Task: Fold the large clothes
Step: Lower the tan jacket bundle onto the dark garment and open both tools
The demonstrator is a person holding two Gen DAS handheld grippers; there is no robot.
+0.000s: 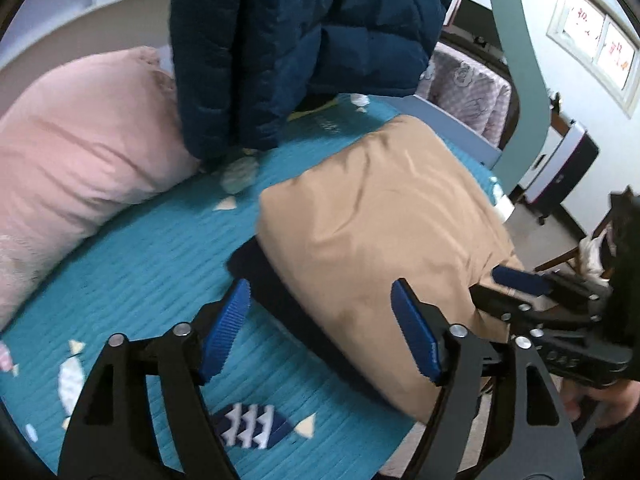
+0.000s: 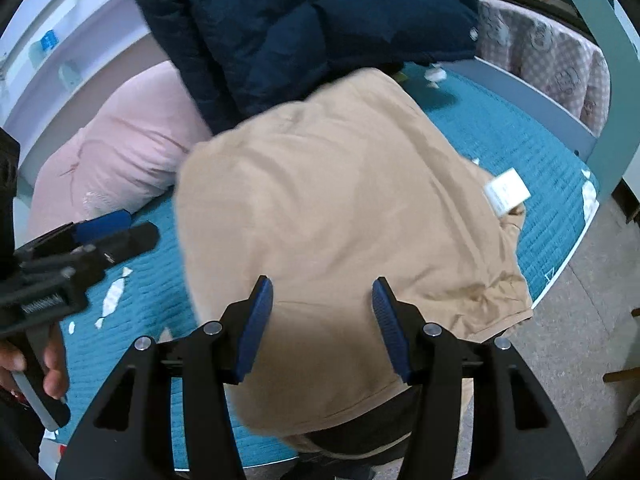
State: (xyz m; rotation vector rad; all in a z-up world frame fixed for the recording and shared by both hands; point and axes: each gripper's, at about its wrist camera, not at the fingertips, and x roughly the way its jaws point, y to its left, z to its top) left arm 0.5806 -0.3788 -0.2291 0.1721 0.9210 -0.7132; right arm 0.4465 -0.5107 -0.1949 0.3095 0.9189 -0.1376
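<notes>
Hovering over folded tan garment (image 2: 340, 216) on bed (image 1: 160, 256): left tongs (image 1: 320, 332) at its left edge, right tongs (image 2: 322, 326) above it, both open, empty, likely ready to regrip.

Folded garment (image 2: 340, 208) on bed (image 2: 520, 148), jacket (image 2: 320, 24) behind

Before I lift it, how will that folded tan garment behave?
The tan garment is soft, creased cloth, so it will likely sag and unfold if lifted from one edge. It looks puffy, probably light for its bulk. On the quilted teal bedspread it should drag rather than slide.
</notes>
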